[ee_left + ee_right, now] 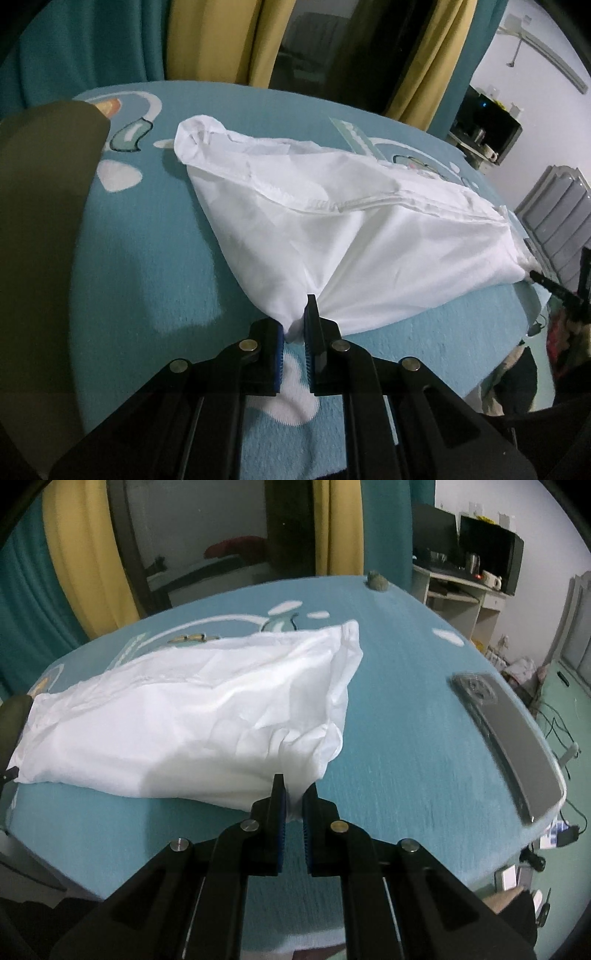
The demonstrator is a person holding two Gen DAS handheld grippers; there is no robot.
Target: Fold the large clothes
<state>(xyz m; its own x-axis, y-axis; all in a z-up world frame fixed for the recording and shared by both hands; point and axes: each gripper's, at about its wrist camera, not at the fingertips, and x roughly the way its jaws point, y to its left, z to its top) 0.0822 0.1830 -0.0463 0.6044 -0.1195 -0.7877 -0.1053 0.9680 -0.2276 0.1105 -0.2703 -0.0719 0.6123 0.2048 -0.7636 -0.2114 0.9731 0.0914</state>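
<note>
Left wrist view: the left tool (295,325) is clenched on a bunched corner of the white garment (332,221), which fans out ahead of it and off to its right across the teal patterned surface (147,258) — bed or desk, I cannot tell. A seam line runs along the cloth's far half, and the far-left end is rumpled. A dark blurred shape fills the space to the tool's left; what it is cannot be made out.

Right wrist view: the right tool (293,805) is likewise clenched on a gathered corner of the garment, which here spreads ahead and to the tool's left. Only this view shows the flat grey device (509,738) lying well to the tool's right near the surface's edge.

Judged from both, the garment looks partly folded already — a long doubled band with both near corners held — so at least another fold and some smoothing appear to remain.
</note>
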